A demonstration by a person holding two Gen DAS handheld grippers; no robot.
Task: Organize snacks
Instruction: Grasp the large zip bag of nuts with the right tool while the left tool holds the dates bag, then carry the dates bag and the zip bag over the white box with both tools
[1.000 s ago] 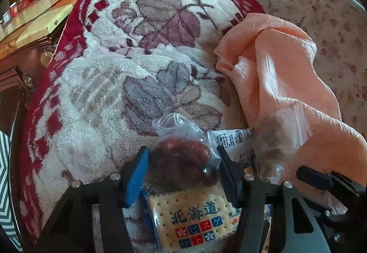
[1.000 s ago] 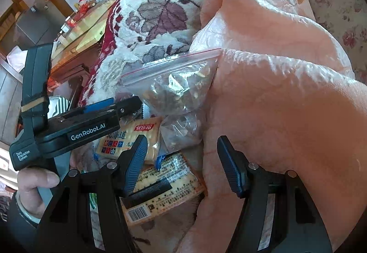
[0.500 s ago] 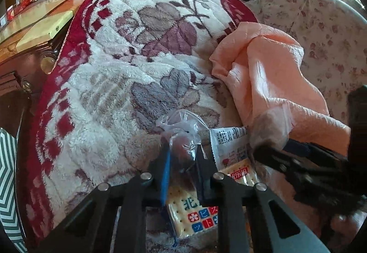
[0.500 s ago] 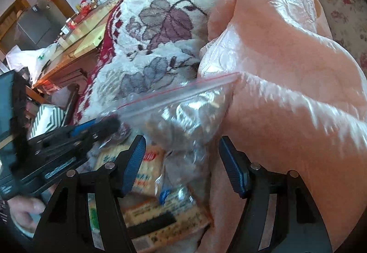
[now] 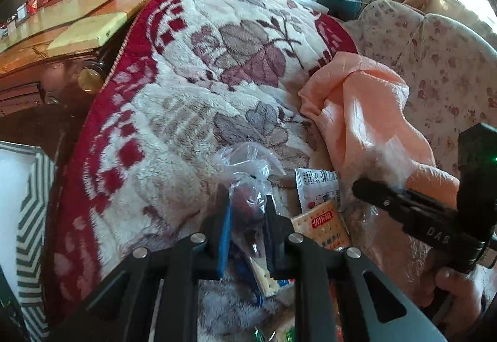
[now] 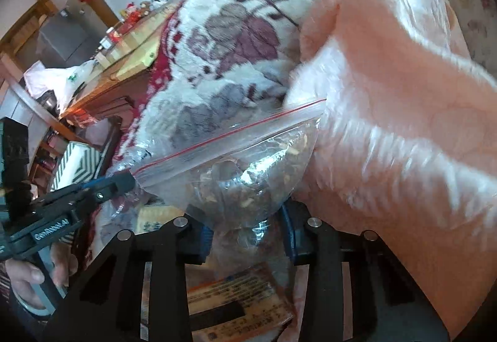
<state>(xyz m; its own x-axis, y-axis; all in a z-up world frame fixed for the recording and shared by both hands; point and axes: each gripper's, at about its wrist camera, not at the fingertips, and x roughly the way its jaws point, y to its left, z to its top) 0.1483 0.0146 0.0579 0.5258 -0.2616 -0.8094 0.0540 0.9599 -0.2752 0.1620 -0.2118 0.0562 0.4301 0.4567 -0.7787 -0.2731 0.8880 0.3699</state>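
Note:
My left gripper [image 5: 247,218] is shut on a clear bag of red dates [image 5: 248,186] and holds it over the floral blanket [image 5: 192,100]. Cracker packets [image 5: 323,227] lie just right of it. My right gripper [image 6: 248,233] is closed on the lower part of a zip bag of mixed dried snacks [image 6: 248,168], whose red-lined top leans against the peach cloth [image 6: 388,112]. A yellow cracker packet [image 6: 239,301] lies under it. The left gripper also shows in the right wrist view [image 6: 124,180], and the right gripper's body in the left wrist view [image 5: 419,218].
A wooden table [image 5: 62,31] with small items stands left of the blanket. A striped box [image 5: 28,218] is at the lower left. A floral sofa back [image 5: 435,62] rises at the right.
My left gripper closed on the date bag and lifted it. My right gripper moved in and closed on the zip bag, which rose off the pile.

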